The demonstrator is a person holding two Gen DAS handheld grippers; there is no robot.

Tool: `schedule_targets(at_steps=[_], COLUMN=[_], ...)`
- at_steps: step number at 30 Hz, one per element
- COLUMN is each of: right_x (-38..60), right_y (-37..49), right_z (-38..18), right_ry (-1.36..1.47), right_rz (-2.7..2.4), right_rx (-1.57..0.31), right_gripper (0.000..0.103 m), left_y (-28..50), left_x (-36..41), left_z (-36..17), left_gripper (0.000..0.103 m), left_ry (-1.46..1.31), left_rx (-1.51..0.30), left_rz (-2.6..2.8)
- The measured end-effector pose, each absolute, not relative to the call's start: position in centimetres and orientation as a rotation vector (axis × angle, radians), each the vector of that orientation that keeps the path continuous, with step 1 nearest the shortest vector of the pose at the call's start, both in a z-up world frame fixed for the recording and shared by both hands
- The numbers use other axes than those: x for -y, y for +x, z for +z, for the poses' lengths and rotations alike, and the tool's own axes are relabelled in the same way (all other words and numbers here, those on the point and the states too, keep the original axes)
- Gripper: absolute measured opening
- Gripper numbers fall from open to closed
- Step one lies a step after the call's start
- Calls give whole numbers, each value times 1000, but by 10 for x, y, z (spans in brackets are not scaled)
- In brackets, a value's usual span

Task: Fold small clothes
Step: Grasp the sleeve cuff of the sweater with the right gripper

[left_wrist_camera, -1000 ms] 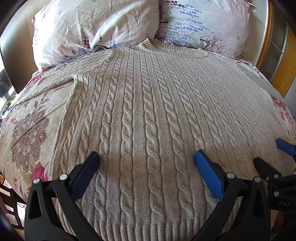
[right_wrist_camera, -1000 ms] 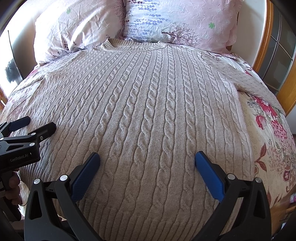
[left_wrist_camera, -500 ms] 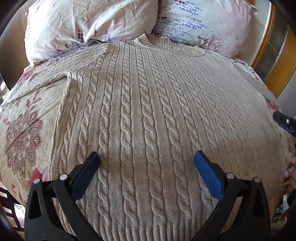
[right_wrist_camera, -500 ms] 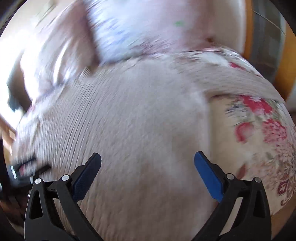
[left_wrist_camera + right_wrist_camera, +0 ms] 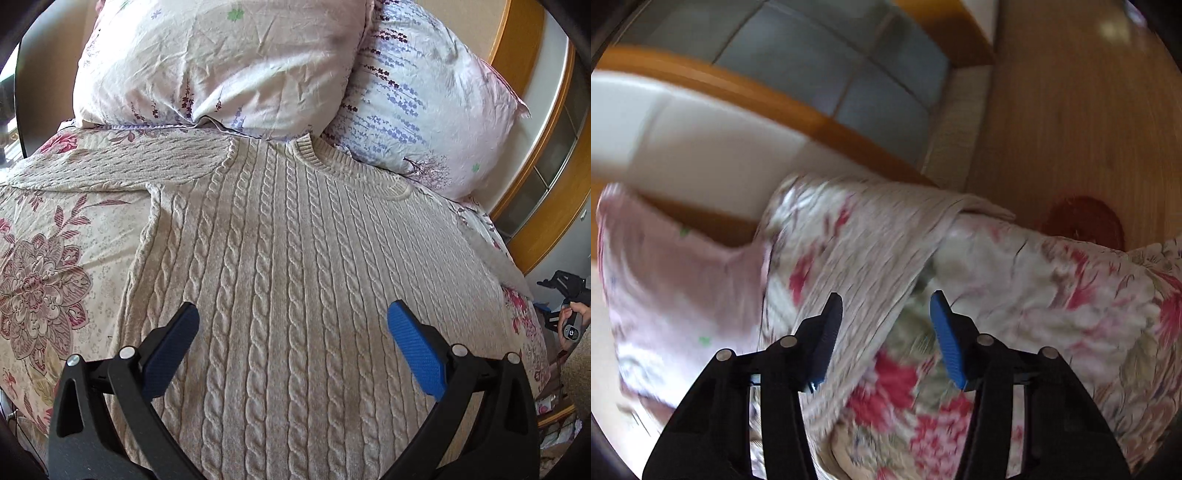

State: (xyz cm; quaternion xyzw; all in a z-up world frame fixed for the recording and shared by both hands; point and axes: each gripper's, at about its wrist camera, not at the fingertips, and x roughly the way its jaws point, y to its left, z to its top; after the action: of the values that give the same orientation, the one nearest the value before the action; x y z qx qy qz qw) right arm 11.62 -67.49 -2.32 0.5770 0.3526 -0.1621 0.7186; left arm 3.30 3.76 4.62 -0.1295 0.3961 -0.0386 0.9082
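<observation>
Right sleeve approached, fold not yet begun.

The sweater (image 5: 295, 295) is spread flat on the bed (image 5: 48, 258), collar at 12 o'clock. The right gripper (image 5: 886, 314) has been swung to the sleeve (image 5: 871, 258); its jaws have just been narrowed, nothing clamped. The left gripper (image 5: 291, 325) is held wide apart above the body.

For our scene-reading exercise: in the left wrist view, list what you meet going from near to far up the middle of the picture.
Beige cable-knit sweater body → its ribbed round collar → pale floral-print pillows propped behind it.
</observation>
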Motion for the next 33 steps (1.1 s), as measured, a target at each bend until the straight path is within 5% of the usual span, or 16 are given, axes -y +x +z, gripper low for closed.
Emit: schedule_targets(at_steps=[3, 11, 15, 21, 22, 33], right_x=[681, 687, 674, 645, 641, 574], right_y=[120, 128, 131, 138, 141, 167], right_z=[-35, -40, -48, -49, -48, 44], right_ry=[1333, 1342, 1360, 1346, 1324, 1202], right_rz=[-373, -359, -272, -185, -180, 129], right_rx=[-771, -740, -746, -761, -772, -551], right_gripper=[41, 38, 24, 22, 14, 11], left_y=[36, 42, 45, 48, 48, 47], left_x=[-41, -46, -45, -44, -44, -53], left_z=[46, 41, 40, 37, 37, 35], left_gripper=[101, 101, 101, 101, 101, 101], left_ry=[-302, -337, -342, -343, -345, -375], left_rx=[-812, -829, -839, -854, -856, -849], left_rz=[-61, -24, -24, -36, -37, -47])
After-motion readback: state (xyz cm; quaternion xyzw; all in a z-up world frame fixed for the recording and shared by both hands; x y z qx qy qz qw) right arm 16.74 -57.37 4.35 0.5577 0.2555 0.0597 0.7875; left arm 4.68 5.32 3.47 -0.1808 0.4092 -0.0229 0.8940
